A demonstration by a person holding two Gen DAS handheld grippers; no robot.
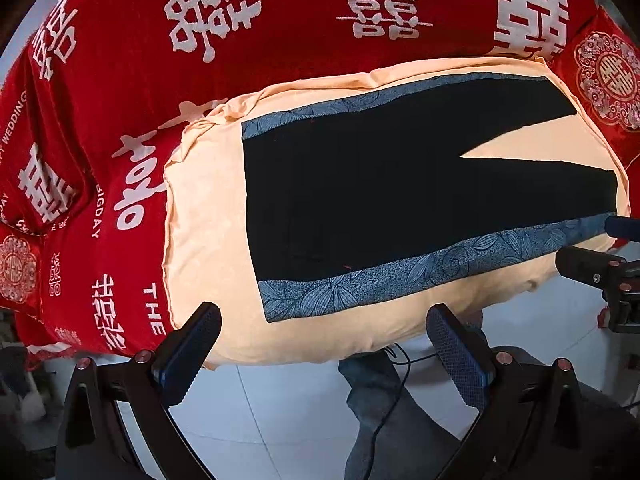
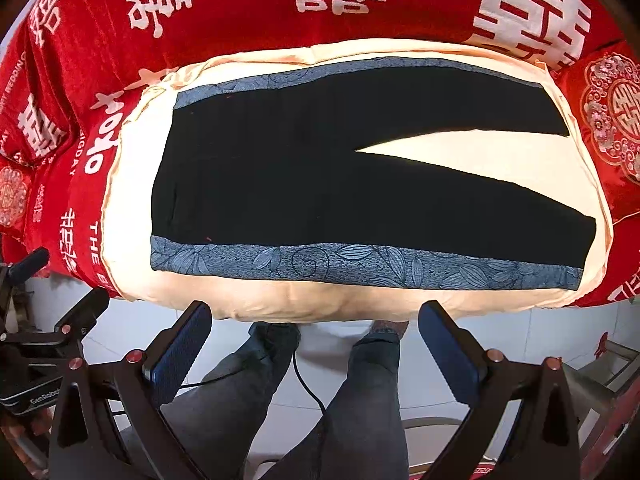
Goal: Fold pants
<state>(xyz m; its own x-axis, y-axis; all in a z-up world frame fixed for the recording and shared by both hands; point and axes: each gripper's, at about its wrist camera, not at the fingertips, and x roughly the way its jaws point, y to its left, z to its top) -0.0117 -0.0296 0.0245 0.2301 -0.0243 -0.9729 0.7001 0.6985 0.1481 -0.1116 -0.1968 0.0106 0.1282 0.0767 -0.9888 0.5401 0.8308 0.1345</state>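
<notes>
- A big red blanket [image 2: 248,32] with white signs covers the bed, filling the view from 9 o'clock over the top to 3 o'clock.
- On the blanket lies a soft cream cushion [image 2: 132,208], in the middle of both views.
- The pants [image 2: 280,184] lie flat on the cushion. They are black with a blue leafy stripe down each side.
- The waist points to 9 o'clock. The two legs point to 3 o'clock, spread a little, with a cream gap between them.
- No fold shows yet. I think the job is just at the start, so all the folding is left to do.
- The left hand-held gripper [image 1: 324,356] hangs off the cushion's edge at 6 o'clock. Its fingers are wide apart and hold nothing.
- The right hand-held gripper [image 2: 316,352] hangs at 6 o'clock too, near the pants but not touching. Its fingers are also spread wide with nothing in them.
</notes>
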